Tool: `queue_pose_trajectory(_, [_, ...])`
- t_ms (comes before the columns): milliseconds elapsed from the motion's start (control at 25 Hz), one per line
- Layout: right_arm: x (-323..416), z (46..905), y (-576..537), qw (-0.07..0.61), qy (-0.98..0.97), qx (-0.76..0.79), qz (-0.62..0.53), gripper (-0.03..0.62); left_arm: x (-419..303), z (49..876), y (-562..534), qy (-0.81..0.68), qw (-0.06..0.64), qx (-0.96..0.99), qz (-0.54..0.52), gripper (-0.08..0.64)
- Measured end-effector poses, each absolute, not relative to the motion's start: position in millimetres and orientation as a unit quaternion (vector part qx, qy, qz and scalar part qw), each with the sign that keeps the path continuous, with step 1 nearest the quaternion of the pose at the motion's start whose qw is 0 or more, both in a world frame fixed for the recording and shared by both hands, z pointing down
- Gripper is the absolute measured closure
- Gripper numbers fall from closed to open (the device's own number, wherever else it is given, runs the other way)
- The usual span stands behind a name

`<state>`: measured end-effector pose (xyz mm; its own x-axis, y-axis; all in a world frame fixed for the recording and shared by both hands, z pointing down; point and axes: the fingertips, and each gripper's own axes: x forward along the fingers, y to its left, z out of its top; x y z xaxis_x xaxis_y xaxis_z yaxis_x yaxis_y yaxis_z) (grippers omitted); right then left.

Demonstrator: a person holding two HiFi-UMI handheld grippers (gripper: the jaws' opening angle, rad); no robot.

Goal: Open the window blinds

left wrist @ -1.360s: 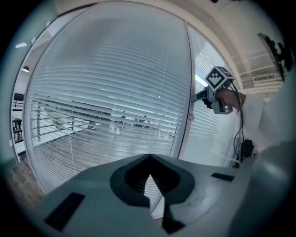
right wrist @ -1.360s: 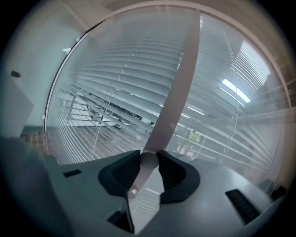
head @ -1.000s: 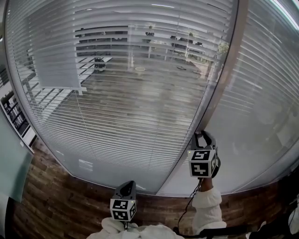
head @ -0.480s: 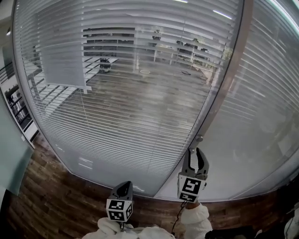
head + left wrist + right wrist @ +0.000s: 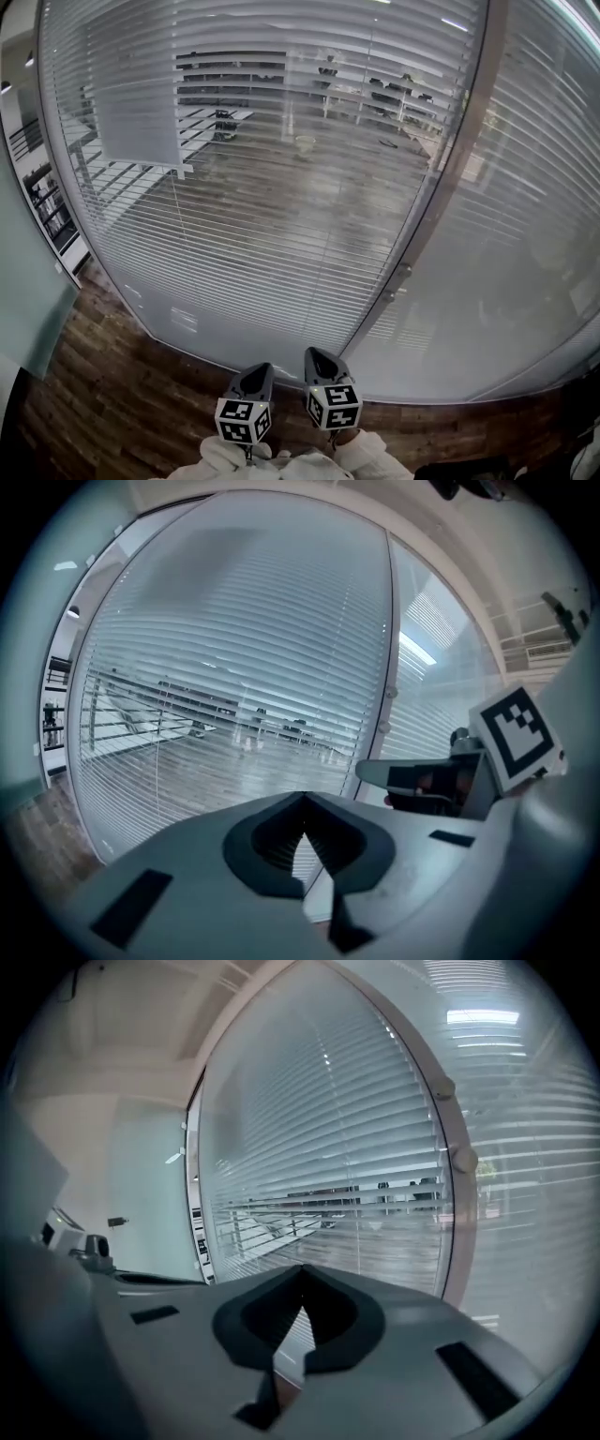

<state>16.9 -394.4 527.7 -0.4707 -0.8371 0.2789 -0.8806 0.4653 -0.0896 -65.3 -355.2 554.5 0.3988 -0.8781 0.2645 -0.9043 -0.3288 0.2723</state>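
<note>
Right gripper (image 5: pixel 317 354) dropped from window post (image 5: pixel 448 192) to beside left gripper (image 5: pixel 255 371), low before blinds (image 5: pixel 281 216). Both jaws pressed together, empty.

White horizontal window blinds (image 5: pixel 281 187), lowered, slats open

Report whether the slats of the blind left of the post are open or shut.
Open: the floor beyond shows through gaps between the slats.

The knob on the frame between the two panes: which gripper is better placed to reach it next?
Probably the right. The right gripper sits closer to the knob than the left gripper, and on the knob's side. Both are shut and empty, low in the head view.
</note>
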Motion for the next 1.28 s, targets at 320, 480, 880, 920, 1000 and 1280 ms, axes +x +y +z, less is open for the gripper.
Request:
queue_pose_trajectory(320, [25,532,-370,0.032,-0.844,0.503,0.183,0.58,-60,548,-328,-0.536,0.186,0.823,0.031,0.56])
queue_pose_trajectory(480, [7,539,-356,0.02,-0.832,0.519,0.196,0.58,-69,544,-319,-0.515,0.176,0.838,0.034,0.56])
queue_pose_trajectory(880, [-38,538,-320,-0.028,-0.769,0.608,0.196,0.58,-138,533,-297,-0.451,0.142,0.88,0.044,0.559])
queue_pose_trajectory(920, [-41,538,-314,-0.031,-0.765,0.612,0.198,0.58,-144,532,-298,-0.451,0.146,0.88,0.039,0.56])
queue_pose_trajectory(1000, [-48,542,-302,-0.033,-0.761,0.616,0.201,0.58,-151,531,-296,-0.452,0.15,0.879,0.029,0.56])
queue_pose_trajectory(1280, [-66,520,-295,-0.05,-0.766,0.618,0.169,0.58,-158,530,-285,-0.446,0.157,0.881,0.017,0.56])
